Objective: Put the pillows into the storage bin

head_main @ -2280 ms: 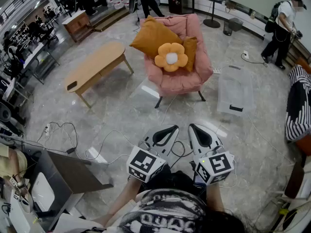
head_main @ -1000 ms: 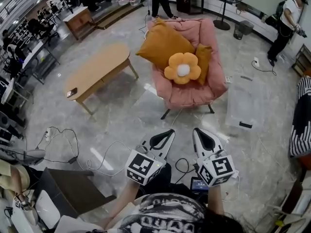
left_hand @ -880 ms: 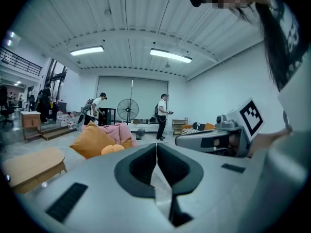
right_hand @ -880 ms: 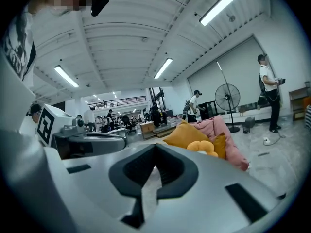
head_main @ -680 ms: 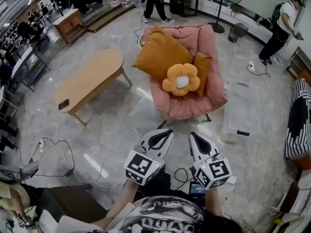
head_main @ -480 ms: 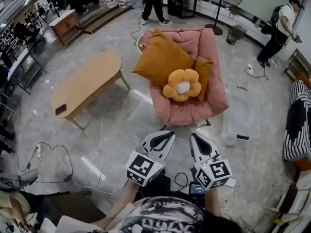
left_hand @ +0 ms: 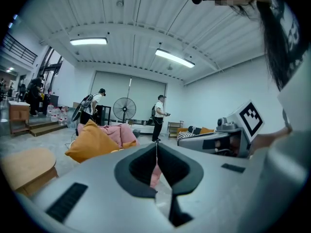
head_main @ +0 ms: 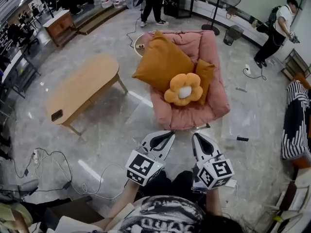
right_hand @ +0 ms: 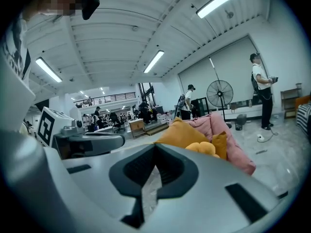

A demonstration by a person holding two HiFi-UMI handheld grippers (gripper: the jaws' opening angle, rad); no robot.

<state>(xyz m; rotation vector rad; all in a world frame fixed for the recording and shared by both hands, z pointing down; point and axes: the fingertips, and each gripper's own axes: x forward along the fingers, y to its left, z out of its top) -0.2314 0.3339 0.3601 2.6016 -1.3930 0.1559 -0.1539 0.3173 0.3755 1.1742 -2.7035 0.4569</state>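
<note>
1. The left gripper and right gripper are both pressed together, empty.
2. Three orange fabric pillows lie on the pink cushioned armchair at 12 o'clock.
3. The clear plastic storage bin stands at 2 o'clock.

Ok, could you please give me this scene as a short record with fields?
Pillows: large pillow, flower pillow, small pillow, all on the chair
Bin: clear, on floor right of chair
Left gripper: jaws shut, empty
Right gripper: jaws shut, empty
Progress: no pillow in bin yet
</note>
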